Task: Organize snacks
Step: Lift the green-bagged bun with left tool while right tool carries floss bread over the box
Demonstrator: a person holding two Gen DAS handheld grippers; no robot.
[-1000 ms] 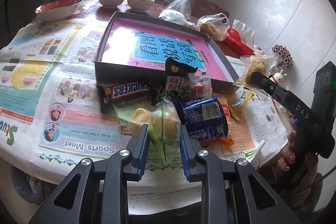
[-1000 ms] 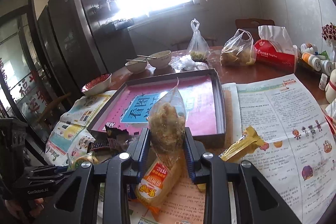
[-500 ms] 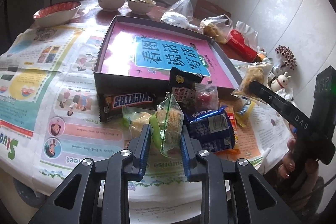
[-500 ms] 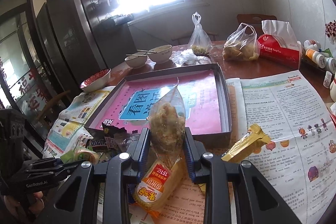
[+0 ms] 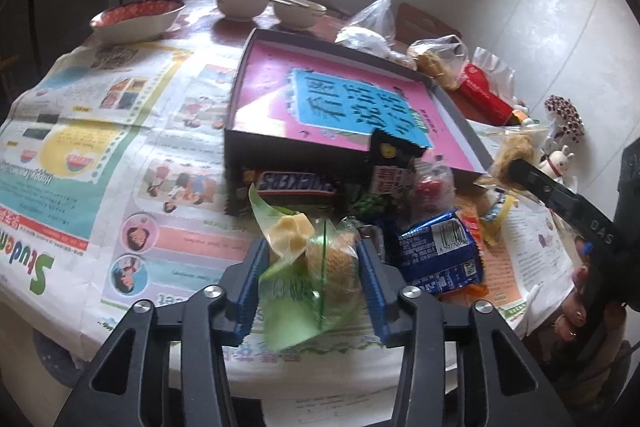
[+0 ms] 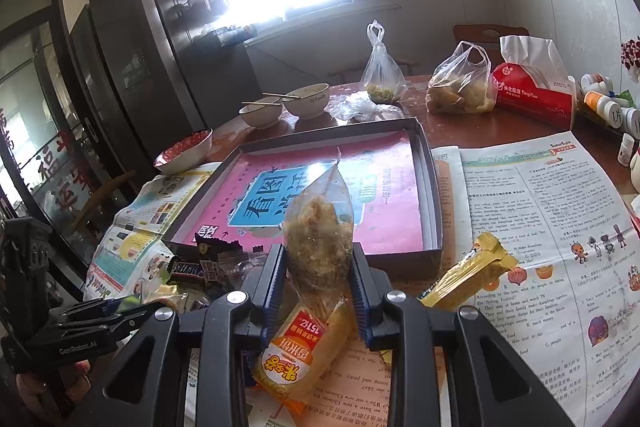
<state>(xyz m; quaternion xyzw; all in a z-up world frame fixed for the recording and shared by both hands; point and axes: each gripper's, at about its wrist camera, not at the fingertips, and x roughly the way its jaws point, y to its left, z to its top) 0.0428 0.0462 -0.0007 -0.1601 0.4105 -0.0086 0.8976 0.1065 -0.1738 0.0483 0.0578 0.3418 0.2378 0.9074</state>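
My left gripper (image 5: 310,267) hovers over a snack pile at the table's near edge. Its jaws are opening, and a green-wrapped biscuit packet (image 5: 320,275) lies loose between them. Behind it lie a Snickers bar (image 5: 296,183) and a blue packet (image 5: 436,255). Beyond the pile stands a shallow dark box (image 5: 280,143) with a pink lining. My right gripper (image 6: 318,279) is shut on a clear packet of brown floss (image 6: 320,227), held up in front of the box (image 6: 436,211). Under it lies an orange-and-yellow packet (image 6: 304,351), and a gold wrapper (image 6: 468,275) to its right.
Newspaper (image 5: 100,131) covers the round table. At the back are two bowls with chopsticks (image 6: 284,105), a bowl of red bits (image 6: 184,153), tied plastic bags (image 6: 460,87) and a red tissue box (image 6: 536,95). Small bottles (image 6: 612,109) stand at the far right.
The left jaws have spread apart, and the green packet they pinched now sits loose and lower between them. The right gripper keeps its hold and has hardly moved.
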